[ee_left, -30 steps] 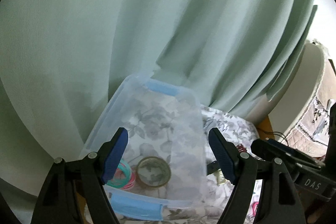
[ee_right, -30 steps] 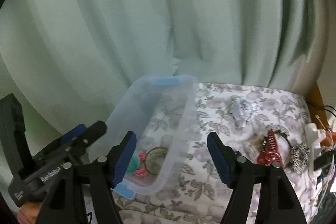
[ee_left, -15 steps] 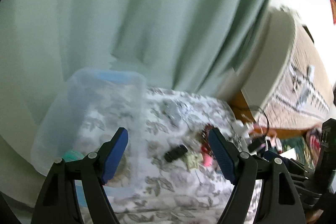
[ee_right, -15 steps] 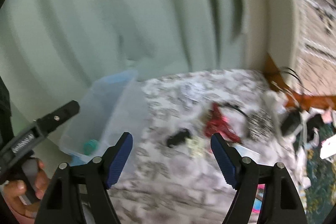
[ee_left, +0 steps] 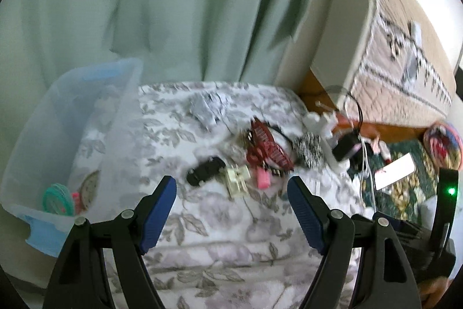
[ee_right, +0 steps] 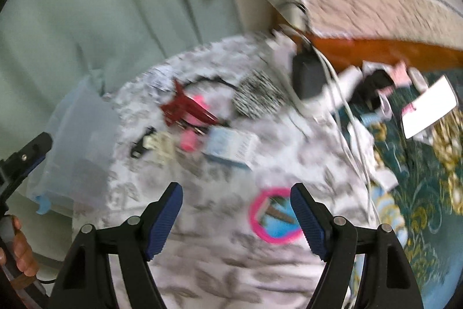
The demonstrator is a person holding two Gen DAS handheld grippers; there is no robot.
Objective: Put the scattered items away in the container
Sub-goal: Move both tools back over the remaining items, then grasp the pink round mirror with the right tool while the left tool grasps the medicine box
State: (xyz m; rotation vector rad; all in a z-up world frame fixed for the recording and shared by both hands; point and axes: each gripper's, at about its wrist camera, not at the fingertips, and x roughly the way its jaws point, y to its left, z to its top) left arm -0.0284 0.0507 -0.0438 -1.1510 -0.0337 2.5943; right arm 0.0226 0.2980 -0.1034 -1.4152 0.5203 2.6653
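Both grippers, the left gripper (ee_left: pixel 231 194) and the right gripper (ee_right: pixel 235 201), have their fingers wide with nothing between them. The clear plastic container (ee_left: pixel 43 135) stands at the left on the floral cloth (ee_left: pixel 220 222). Beside it lie scattered a red hair claw (ee_left: pixel 266 146), a black clip (ee_left: pixel 205 170) and a pink-rimmed mirror (ee_right: pixel 275 219).

Translucent, smooth plastic container (ee_left: pixel 72 118) left of gripper; matt floral cloth (ee_left: pixel 220 225) beneath; ribbed blue pads (ee_left: pixel 157 213); glossy red plastic clip (ee_left: pixel 266 146) ahead.

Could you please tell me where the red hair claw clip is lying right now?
In the left wrist view the red hair claw clip lies on the floral cloth, right of the clear container, between the black clip and the zebra-patterned item.
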